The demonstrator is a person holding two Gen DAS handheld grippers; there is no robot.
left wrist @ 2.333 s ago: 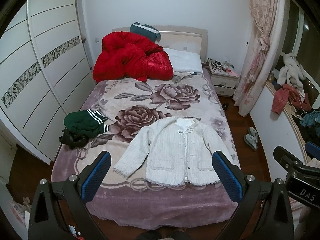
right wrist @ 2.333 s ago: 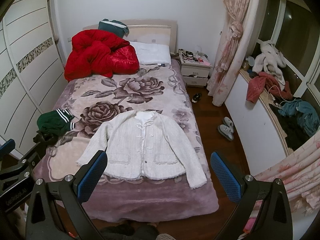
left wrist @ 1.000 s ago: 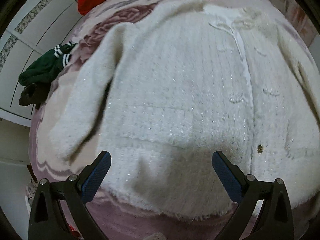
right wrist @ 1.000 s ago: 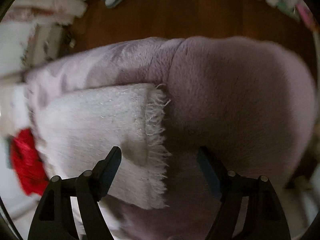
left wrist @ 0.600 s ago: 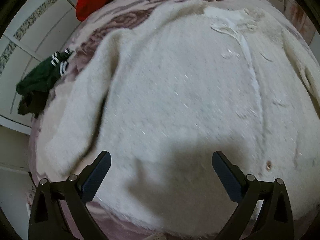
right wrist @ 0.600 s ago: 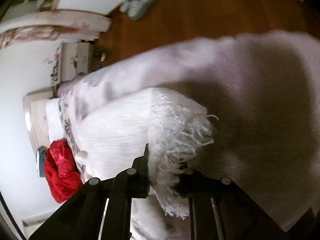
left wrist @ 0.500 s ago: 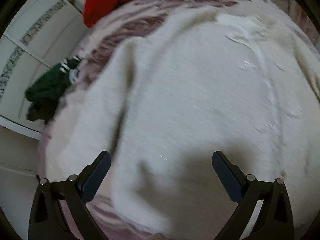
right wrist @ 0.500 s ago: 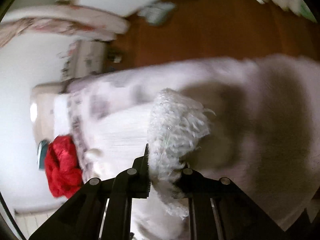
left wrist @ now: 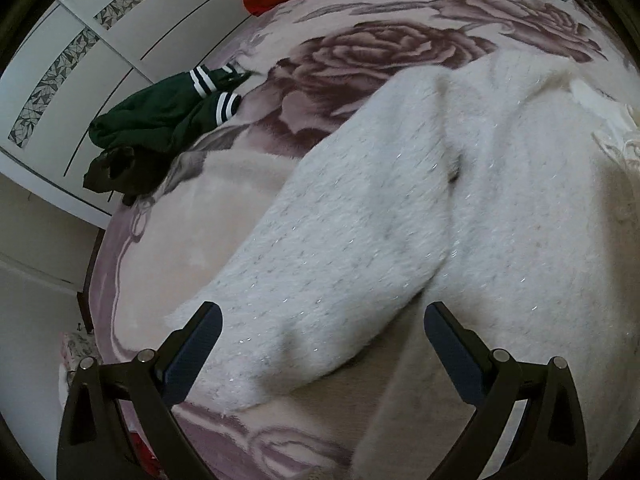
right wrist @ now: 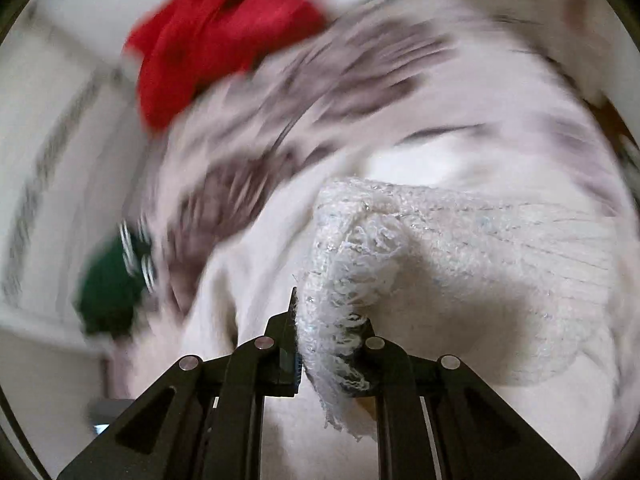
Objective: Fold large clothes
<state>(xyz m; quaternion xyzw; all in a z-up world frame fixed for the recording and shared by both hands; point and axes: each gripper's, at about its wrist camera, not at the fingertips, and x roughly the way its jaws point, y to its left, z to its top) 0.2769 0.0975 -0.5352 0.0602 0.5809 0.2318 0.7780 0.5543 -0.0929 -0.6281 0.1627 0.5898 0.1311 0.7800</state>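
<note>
Both grippers have shifted since a second ago: the right gripper, which then stood open over the fringed cuff, now has its jaws clamped on that cuff and carries it over the body of the garment, while the left gripper has slid left from the chest to hang above the other sleeve. That garment, a fluffy white knitted cardigan with a frayed fringe trim, lies spread face up on the near half of the bed, on the plush mauve blanket printed with large roses. The left jaws stand wide open with the left sleeve's lower end lying between and below them, not pinched. As for progress, the fold seems only just begun: one sleeve is lifted and on its way inward, the other still lies out to the side, and the body has no fold yet. A crumpled dark green garment with white-striped cuffs waits far left, untouched.
</note>
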